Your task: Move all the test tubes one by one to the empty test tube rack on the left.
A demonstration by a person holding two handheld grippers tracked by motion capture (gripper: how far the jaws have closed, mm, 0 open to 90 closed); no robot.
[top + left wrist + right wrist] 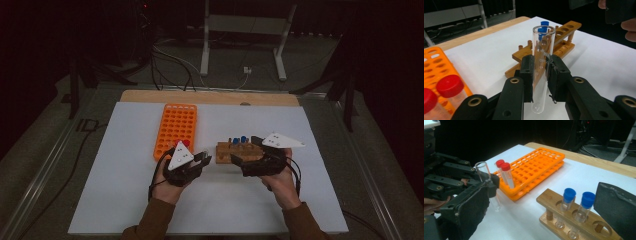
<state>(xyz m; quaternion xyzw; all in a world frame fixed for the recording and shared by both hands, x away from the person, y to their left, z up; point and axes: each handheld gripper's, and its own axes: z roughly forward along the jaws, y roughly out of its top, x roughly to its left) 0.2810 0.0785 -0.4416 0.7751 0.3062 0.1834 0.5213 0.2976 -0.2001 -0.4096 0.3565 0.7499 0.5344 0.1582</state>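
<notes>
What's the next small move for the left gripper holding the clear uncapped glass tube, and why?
Probably carry the clear uncapped glass tube, clamped upright in the left gripper, over to the wooden rack and lower it into an empty hole: two blue-capped tubes already stand there, and the right gripper is open.

Desk point(125, 200), white sheet over wood. On it: orange rack point(176, 129) left of centre; wooden rack point(235, 152) just beside, to its right.

blk hand-held grippers point(202, 159), brass screws; brown sleeves point(156, 220)
</notes>
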